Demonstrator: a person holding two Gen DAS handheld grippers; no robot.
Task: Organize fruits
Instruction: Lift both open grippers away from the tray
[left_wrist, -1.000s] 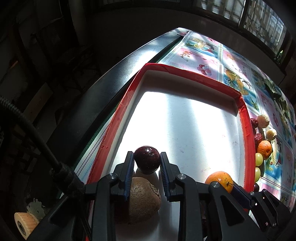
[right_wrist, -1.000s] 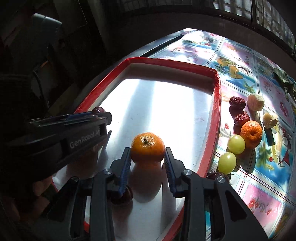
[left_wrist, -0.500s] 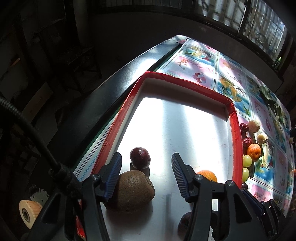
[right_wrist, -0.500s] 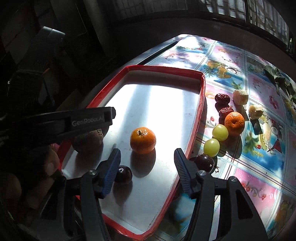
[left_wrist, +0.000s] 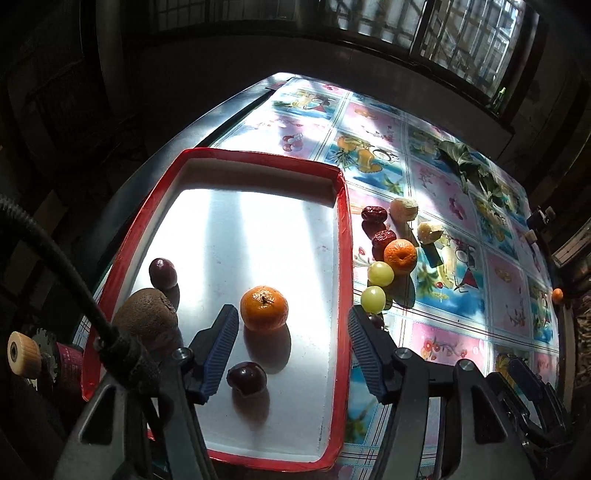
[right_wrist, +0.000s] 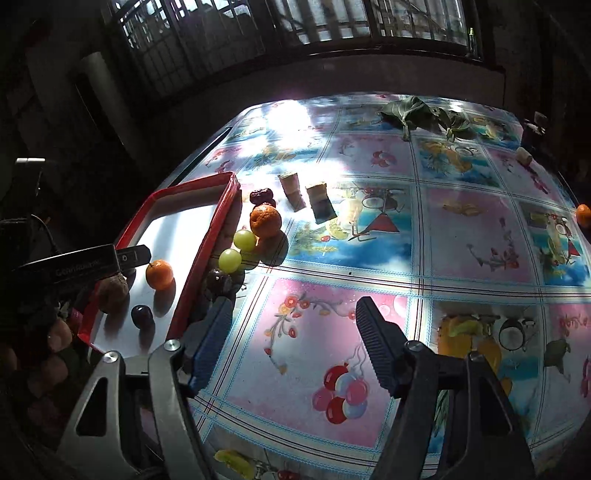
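Note:
A red-rimmed white tray (left_wrist: 343, 236) (right_wrist: 201, 251) holds an orange (left_wrist: 264, 308) (right_wrist: 159, 274), a kiwi (left_wrist: 146, 317) (right_wrist: 112, 291) and two dark plums (left_wrist: 162, 272) (left_wrist: 246, 378). My left gripper (left_wrist: 291, 347) is open and empty above the tray's near end, just behind the orange. My right gripper (right_wrist: 291, 347) is open and empty over the tablecloth, right of the tray. Beside the tray lie two green grapes (left_wrist: 373, 297) (right_wrist: 229, 259), another orange (left_wrist: 400, 255) (right_wrist: 265, 220), red dates (left_wrist: 373, 213) and a dark plum (right_wrist: 218, 281).
Two cut fruit pieces (left_wrist: 404, 208) (right_wrist: 317, 199) stand on the patterned tablecloth (right_wrist: 461, 236). Green leaves (right_wrist: 417, 110) lie at the far side. A small orange (right_wrist: 583, 214) sits at the right table edge. The table's left edge runs beside the tray.
Both grippers have drawn back and swung right. The left one let go of the plum, the right one of the orange; both fruits now lie in the tray.

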